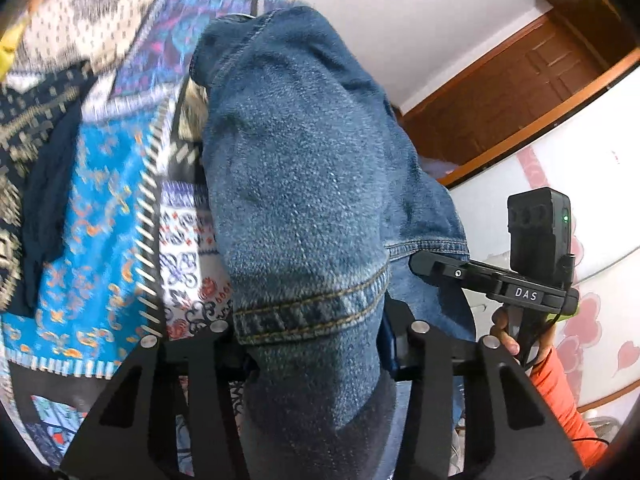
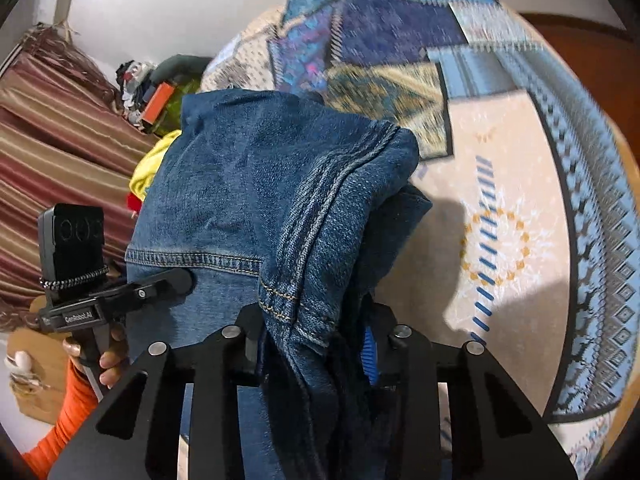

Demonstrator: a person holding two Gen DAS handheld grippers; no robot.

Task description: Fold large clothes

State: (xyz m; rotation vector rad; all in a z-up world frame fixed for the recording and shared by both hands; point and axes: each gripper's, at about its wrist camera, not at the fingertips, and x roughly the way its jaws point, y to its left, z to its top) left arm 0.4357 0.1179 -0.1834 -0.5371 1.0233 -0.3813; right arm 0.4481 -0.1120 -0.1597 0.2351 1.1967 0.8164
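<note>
A pair of blue denim jeans (image 1: 296,184) hangs lifted above a patterned bedspread (image 1: 100,208). My left gripper (image 1: 316,344) is shut on a hemmed denim end with orange stitching, and the cloth bulges up over its fingers and hides the tips. In the right wrist view the same jeans (image 2: 248,200) drape in thick folds, and my right gripper (image 2: 316,344) is shut on a bunched, seamed edge of them. Each view shows the other gripper: the right one (image 1: 440,270) and the left one (image 2: 176,280), both gripping the denim hem, held by hands in orange sleeves.
The bedspread (image 2: 512,216) covers a bed below. A pile of yellow and other clothes (image 2: 150,168) lies at its far side beside striped curtains (image 2: 52,152). A brown wooden door (image 1: 520,92) and a white floral wardrobe panel (image 1: 580,208) stand to the right.
</note>
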